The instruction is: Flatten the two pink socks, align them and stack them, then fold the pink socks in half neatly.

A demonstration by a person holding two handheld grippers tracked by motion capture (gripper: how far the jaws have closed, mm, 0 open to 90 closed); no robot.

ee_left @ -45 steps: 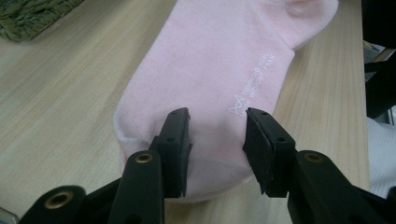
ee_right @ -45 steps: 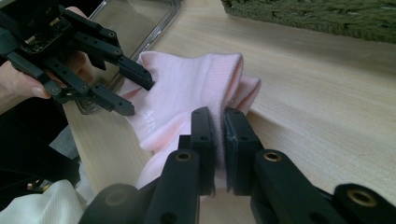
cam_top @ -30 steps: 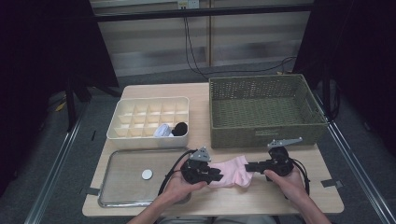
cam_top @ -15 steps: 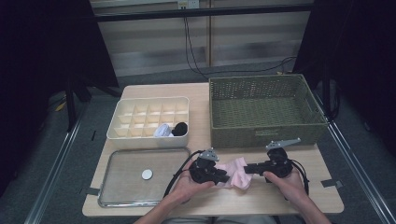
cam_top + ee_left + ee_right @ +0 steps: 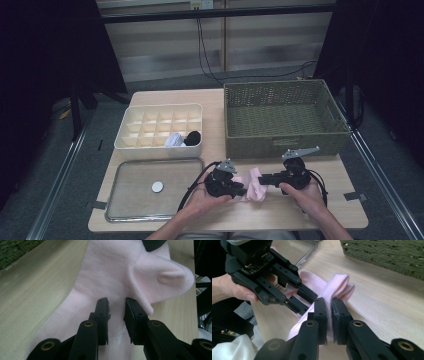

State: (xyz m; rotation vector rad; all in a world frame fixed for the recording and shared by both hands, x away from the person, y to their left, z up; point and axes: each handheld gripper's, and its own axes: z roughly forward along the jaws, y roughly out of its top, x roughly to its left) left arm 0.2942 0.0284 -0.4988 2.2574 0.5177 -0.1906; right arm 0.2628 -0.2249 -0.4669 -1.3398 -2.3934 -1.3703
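Two grippers on pink sock [image 5: 254, 182]: right gripper [image 5: 329, 315] pinches its folded edge; left gripper [image 5: 117, 305] jaws parted, sock beneath them.

A light wooden table [image 5: 220, 100] fills the middle of the frame. On it, at upper right, stands a green woven basket [image 5: 285, 117]; at centre left a cream compartment box [image 5: 160, 131]; at lower left a clear metal-rimmed tray [image 5: 150, 189]. A pink sock [image 5: 254, 183] lies near the lower edge, right of the tray.
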